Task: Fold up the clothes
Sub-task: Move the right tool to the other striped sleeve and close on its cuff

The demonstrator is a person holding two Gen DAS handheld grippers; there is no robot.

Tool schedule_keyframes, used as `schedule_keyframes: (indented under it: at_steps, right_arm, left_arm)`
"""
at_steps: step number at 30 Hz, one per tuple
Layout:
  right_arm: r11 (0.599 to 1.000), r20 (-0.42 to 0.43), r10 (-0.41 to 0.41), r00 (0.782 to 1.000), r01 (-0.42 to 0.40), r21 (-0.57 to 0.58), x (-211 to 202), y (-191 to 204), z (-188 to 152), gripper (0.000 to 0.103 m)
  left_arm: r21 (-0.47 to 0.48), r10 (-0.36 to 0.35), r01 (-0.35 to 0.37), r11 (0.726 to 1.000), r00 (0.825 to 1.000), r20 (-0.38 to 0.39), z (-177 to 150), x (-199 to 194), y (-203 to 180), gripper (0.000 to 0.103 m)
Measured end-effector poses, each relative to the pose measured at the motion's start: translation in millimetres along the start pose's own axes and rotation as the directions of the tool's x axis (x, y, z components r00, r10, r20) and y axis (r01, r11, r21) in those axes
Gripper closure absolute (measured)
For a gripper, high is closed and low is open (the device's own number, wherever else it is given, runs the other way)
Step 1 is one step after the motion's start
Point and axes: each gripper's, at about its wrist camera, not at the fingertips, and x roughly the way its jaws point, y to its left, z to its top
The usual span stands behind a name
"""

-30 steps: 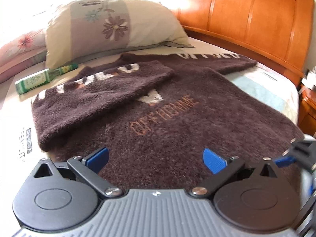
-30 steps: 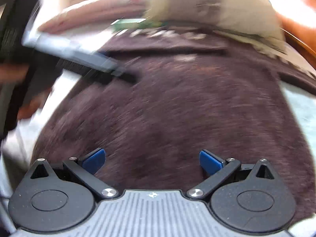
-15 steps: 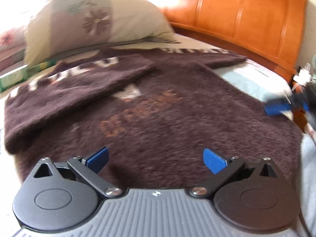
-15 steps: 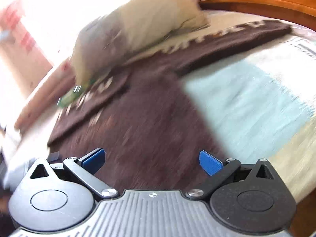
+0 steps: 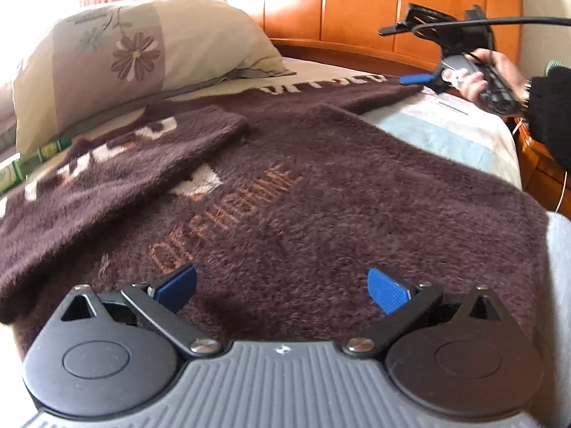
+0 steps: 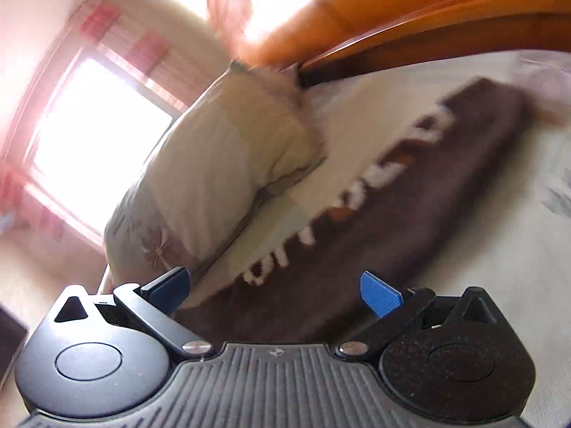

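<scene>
A fuzzy dark brown sweater (image 5: 321,192) with orange lettering lies flat on the bed. One sleeve (image 5: 117,164) is folded across its chest. The other sleeve (image 5: 342,92), marked with white letters, stretches out towards the headboard. My left gripper (image 5: 282,287) hovers open over the sweater's near hem, holding nothing. My right gripper (image 6: 274,290) is open just above the outstretched sleeve (image 6: 374,221), which runs away to the upper right. In the left wrist view its blue fingertip (image 5: 414,79) sits at that sleeve's cuff, held by a person's hand (image 5: 478,78).
A floral pillow (image 5: 142,57) lies at the back left against the orange wooden headboard (image 5: 357,10). A green bottle (image 5: 21,167) rests beside the sweater at far left. Pale striped bedsheet (image 5: 446,125) shows on the right, with a wooden nightstand (image 5: 542,164) past the bed edge.
The right gripper swung off the sweater's body and out to the far sleeve near the headboard. The left gripper stayed open over the hem, shifting only a little.
</scene>
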Motion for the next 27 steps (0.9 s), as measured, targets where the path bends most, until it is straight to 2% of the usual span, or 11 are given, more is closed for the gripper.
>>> schedule_keyframes:
  at_steps: [4,11,14,17,21,23,25,27]
  right_arm:
    - [0.996,-0.005,-0.077,0.997,0.076,-0.044,8,-24,18,0.0]
    - [0.971,-0.005,-0.209,0.978,0.207,-0.12,21,-66,48,0.0]
    - [0.971,0.057,-0.233,0.971,0.235,-0.044,1,-86,64,0.001]
    - [0.955,0.08,-0.292,0.953,0.295,-0.033,-9,-78,63,0.0]
    - [0.971,0.051,-0.231,0.972,0.233,-0.052,-17,-60,43,0.0]
    - [0.979,0.029,-0.204,0.979,0.204,-0.014,-19,-61,30,0.0]
    - [0.976,0.007,-0.215,0.977,0.215,0.034,-13,-70,21,0.0]
    - [0.98,0.033,-0.196,0.98,0.194,0.048,-12,-77,17,0.0]
  left_arm:
    - [-0.036,-0.006,0.006,0.999,1.0,-0.008,-3,7,8,0.001]
    - [-0.022,0.001,-0.001,1.0,1.0,-0.002,-6,10,6,0.001]
    - [-0.024,-0.001,0.001,1.0,1.0,0.001,-6,12,7,0.001]
    - [-0.02,0.002,-0.002,1.0,1.0,0.001,-6,12,6,0.001]
    - [-0.017,0.007,-0.007,1.0,1.0,0.002,-7,11,5,0.001]
    - [-0.021,0.007,-0.006,1.0,1.0,0.006,-8,10,5,0.001]
    - [-0.024,0.008,-0.007,1.0,1.0,0.009,-9,10,5,0.001]
    - [-0.025,0.009,-0.009,1.0,1.0,0.011,-9,9,5,0.001]
